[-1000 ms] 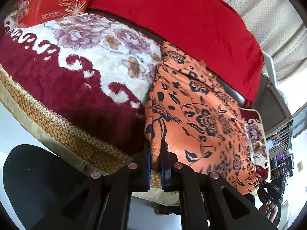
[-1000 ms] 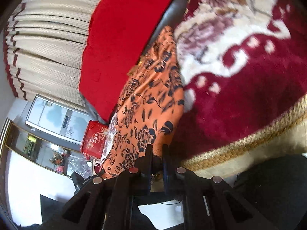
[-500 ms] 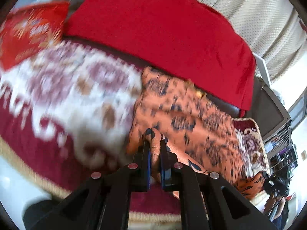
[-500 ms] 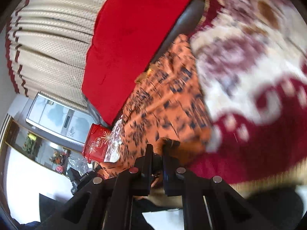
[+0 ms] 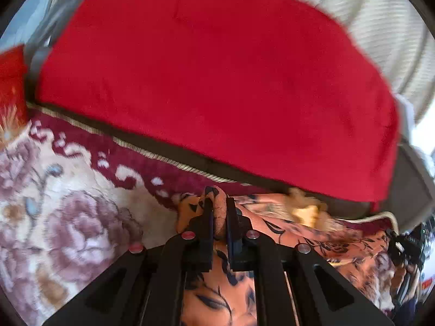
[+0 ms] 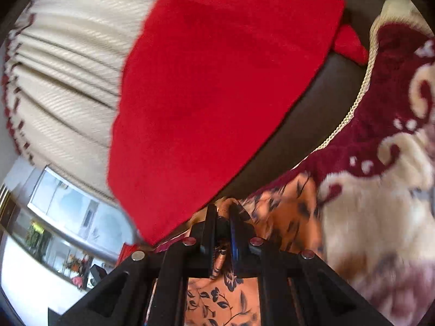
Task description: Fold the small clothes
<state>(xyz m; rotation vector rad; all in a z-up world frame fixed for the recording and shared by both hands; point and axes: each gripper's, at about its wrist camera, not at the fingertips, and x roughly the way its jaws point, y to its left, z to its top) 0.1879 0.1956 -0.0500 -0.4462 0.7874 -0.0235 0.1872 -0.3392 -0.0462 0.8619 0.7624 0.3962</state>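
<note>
In the left wrist view, a plush floral blanket [image 5: 68, 212] in cream and maroon fills the nine o'clock side. The left gripper [image 5: 219, 212] at six o'clock has its jaws nearly together, pinching a fold of the orange floral garment [image 5: 312, 233], which trails toward four o'clock across the blanket. A red throw [image 5: 217, 81] spans twelve o'clock.

In the right wrist view, pleated cream curtains [image 6: 68, 68] sit at ten o'clock and the red throw at twelve. The right gripper [image 6: 223, 217] at six o'clock is likewise clamped on the garment's edge, cloth bunching toward three o'clock.
</note>
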